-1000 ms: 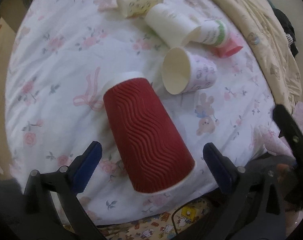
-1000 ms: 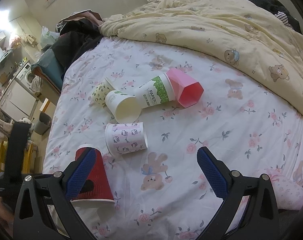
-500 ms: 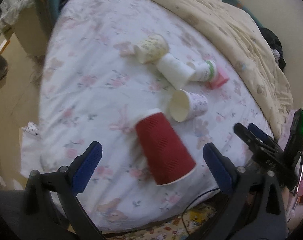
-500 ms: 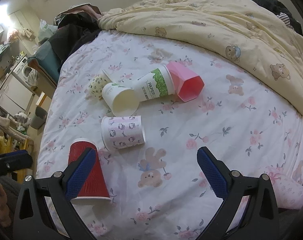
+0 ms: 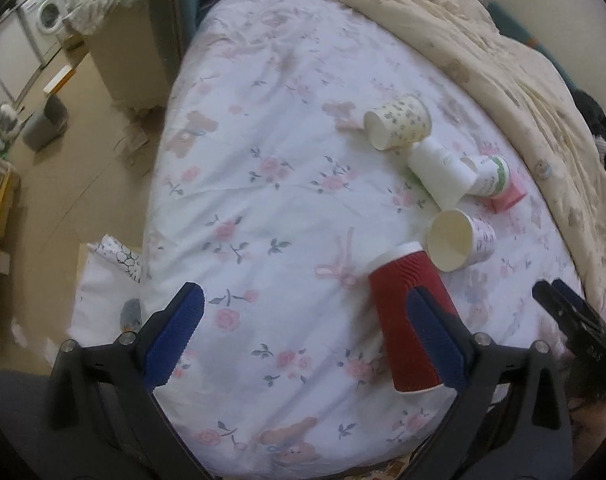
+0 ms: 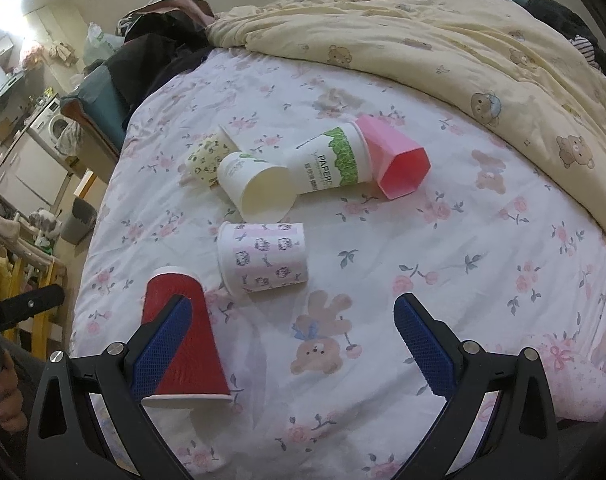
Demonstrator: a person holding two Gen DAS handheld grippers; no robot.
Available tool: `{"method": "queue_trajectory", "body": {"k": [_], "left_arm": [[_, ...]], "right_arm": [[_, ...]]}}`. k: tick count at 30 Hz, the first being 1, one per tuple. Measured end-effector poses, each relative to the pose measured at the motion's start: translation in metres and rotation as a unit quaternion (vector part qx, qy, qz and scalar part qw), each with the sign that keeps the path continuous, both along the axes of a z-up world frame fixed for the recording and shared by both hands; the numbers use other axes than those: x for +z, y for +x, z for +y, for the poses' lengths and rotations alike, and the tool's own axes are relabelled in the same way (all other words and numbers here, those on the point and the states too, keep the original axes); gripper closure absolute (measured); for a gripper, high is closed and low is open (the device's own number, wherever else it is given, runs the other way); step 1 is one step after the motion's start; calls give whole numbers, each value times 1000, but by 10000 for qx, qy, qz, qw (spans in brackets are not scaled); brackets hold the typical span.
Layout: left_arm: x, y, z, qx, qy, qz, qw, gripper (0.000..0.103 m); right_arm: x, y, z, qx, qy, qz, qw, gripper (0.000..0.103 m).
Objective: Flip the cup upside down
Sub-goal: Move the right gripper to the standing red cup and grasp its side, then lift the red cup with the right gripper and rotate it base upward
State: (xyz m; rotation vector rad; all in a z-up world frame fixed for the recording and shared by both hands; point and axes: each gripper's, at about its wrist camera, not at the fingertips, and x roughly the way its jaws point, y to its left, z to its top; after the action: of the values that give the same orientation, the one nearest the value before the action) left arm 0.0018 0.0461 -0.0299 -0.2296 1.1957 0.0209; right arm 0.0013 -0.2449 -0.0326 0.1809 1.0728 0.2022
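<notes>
Bedroom clutter is ringing a bed (image 6: 483, 280) that is wearing a white floral sheet, with a cream bear-print quilt (image 6: 443, 40) bunching along its far side and a washing machine (image 5: 49, 16) showing off to the left of the left hand-held gripper.

Both tools are hanging over the near edge of the bed with nothing between their blue pads. The left hand-held gripper (image 5: 303, 340) is standing spread wide. The right hand-held gripper (image 6: 293, 344) is likewise gaping.

The red ribbed cup (image 6: 183, 332) is standing upside down on the sheet, wide rim down and narrow white base up. From the left wrist view it is sitting just ahead of that tool's right finger, which is overlapping it in the picture; I cannot tell whether they are touching. From the right wrist view the red ribbed cup (image 5: 409, 320) is sitting behind the left finger.

Farther ahead of both tools, five other cups are lying on their sides: a pink-and-white printed cup (image 6: 263, 258) nearest the red one, then a plain white cup (image 6: 255, 188), a yellow-patterned cup (image 6: 207, 156), a green-banded cup (image 6: 331, 160) and a pink plastic cup (image 6: 395, 160), the last four crowding together.
</notes>
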Motion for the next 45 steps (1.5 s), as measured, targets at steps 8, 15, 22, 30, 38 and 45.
{"method": "queue_trajectory", "body": {"k": [8, 15, 22, 30, 38, 45], "left_arm": [[-3, -2, 14, 388, -84, 120, 9991, 3], [-1, -2, 16, 484, -194, 123, 9986, 3], [-2, -2, 15, 407, -348, 179, 9984, 3], [-4, -1, 13, 360, -254, 201, 9988, 3], [-6, 0, 12, 374, -231, 230, 9988, 3], [0, -1, 3, 318, -48, -9, 9995, 3]], "right_arm": [[-16, 23, 14, 275, 259, 1066, 9936, 0], [-36, 47, 65, 834, 753, 1842, 9765, 2], [-69, 63, 113, 1215, 368, 2379, 9630, 7], [-90, 57, 133, 1535, 130, 2536, 9550, 29], [-33, 40, 105, 1585, 899, 1811, 9664, 30], [8, 28, 69, 1379, 1329, 1027, 9761, 30]]}}
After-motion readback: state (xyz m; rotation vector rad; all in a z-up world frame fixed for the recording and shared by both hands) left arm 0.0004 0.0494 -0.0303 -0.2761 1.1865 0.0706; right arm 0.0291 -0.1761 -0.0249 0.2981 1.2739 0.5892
